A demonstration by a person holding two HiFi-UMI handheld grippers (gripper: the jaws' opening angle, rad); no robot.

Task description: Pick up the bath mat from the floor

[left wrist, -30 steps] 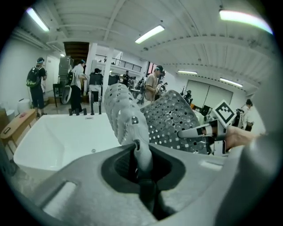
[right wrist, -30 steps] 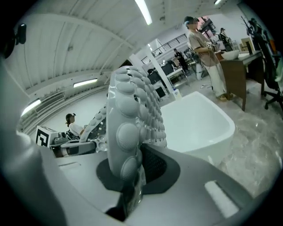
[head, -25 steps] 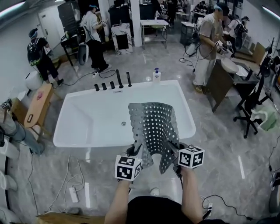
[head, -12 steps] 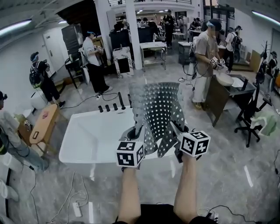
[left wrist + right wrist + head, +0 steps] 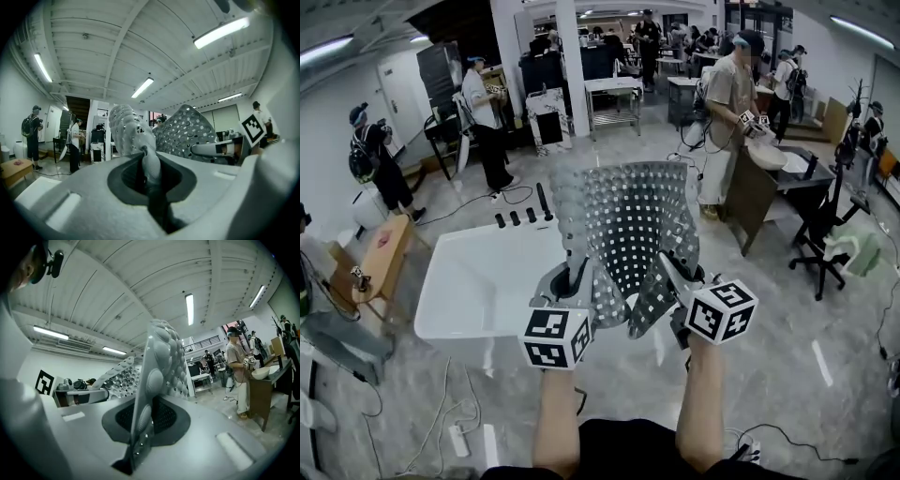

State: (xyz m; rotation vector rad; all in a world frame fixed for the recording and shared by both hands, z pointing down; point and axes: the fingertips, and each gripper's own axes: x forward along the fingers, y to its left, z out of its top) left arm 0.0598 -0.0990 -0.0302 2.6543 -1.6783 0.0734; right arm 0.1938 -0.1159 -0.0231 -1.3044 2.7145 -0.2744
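Bath mat [image 5: 628,234] clamped — left gripper [image 5: 574,283], right gripper [image 5: 673,281] — above bathtub [image 5: 478,281].

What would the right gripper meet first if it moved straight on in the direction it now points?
The bath mat itself: the right gripper is shut on its edge and the sheet rises directly ahead. Beyond it the way seems free above the floor, though the mat hides much.

No legible text or labels.

Left forearm [image 5: 558,412] and right forearm [image 5: 701,403] reach forward, left claw [image 5: 577,277] and right claw [image 5: 671,274] level, clamped shut.
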